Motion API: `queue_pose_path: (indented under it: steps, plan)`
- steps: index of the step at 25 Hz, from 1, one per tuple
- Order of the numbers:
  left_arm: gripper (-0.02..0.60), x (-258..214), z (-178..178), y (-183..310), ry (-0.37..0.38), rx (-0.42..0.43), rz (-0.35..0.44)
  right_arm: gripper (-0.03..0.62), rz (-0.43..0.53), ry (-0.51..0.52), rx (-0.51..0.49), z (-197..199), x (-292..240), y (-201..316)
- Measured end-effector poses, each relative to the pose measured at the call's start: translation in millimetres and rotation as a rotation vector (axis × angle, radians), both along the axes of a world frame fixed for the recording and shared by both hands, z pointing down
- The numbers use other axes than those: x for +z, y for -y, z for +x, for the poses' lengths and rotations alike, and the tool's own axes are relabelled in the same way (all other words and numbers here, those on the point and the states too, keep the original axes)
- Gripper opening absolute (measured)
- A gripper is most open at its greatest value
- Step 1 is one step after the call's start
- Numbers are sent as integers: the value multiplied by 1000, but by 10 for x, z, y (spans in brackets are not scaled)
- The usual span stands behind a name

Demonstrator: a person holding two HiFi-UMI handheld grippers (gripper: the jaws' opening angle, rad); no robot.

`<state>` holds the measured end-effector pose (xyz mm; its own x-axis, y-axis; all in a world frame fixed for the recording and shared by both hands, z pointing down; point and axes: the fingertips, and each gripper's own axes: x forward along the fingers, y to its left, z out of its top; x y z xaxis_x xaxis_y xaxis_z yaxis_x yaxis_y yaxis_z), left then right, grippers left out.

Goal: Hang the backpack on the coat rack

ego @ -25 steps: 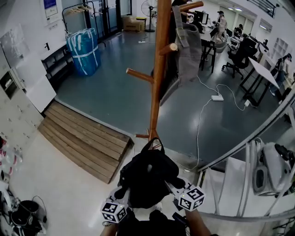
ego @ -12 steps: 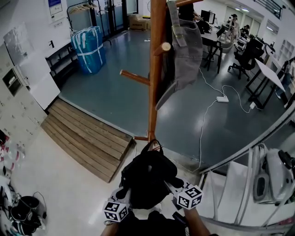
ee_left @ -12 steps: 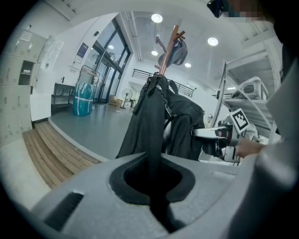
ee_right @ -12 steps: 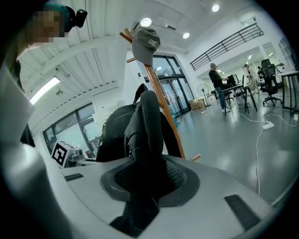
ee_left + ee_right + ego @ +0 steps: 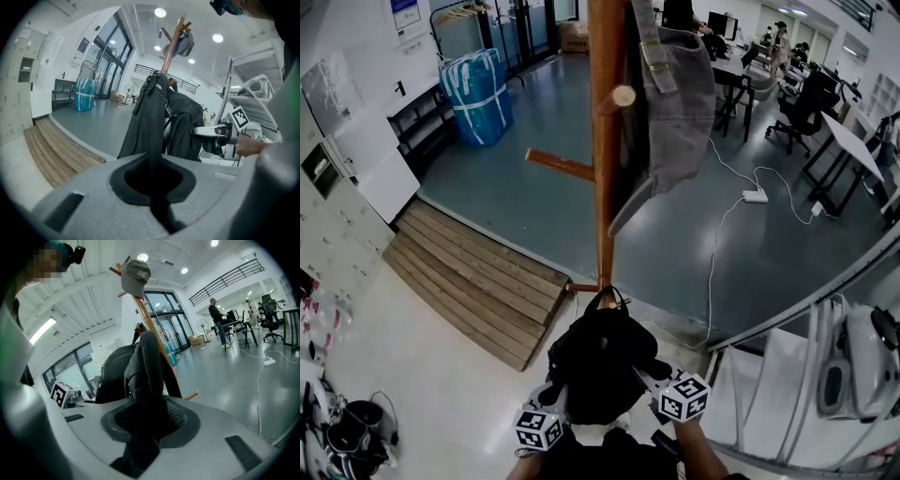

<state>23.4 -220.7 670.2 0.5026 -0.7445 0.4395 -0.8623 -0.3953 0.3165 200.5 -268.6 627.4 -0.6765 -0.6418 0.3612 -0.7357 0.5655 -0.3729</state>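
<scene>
The black backpack point(image 5: 600, 361) hangs between my two grippers, low in the head view, just in front of the foot of the wooden coat rack point(image 5: 605, 141). My left gripper point(image 5: 551, 403) is shut on a thin black strap of the backpack point(image 5: 154, 154). My right gripper point(image 5: 654, 380) is shut on a thick padded strap point(image 5: 145, 380). The top handle loop point(image 5: 607, 298) stands up toward the pole. A grey cap point(image 5: 675, 103) hangs from an upper peg. A bare peg point(image 5: 558, 166) sticks out to the left; another point(image 5: 622, 96) points toward me.
A wooden ramp point(image 5: 469, 281) lies left of the rack's foot. A blue wrapped bundle point(image 5: 478, 98) stands at the back left. A white power strip with cable point(image 5: 755, 196) lies on the grey floor. A white metal frame point(image 5: 806, 309) runs along my right. Desks and people are far back.
The coat rack has grown larger and shifted a little left in the head view as I came closer. Both grippers have sunk slightly with the backpack still held.
</scene>
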Motion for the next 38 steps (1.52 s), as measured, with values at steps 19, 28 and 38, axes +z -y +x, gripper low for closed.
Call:
queue_pose_path:
  steps: [19, 28, 38]
  plan:
    - [18, 310, -67, 428, 0, 7, -85, 104, -63, -25, 26, -62, 262, 404]
    - [18, 416, -117, 615, 6, 18, -100, 104, -83, -31, 55, -88, 350, 521]
    - [18, 589, -139, 834, 10, 12, -120, 107, -103, -62, 95, -103, 479, 667]
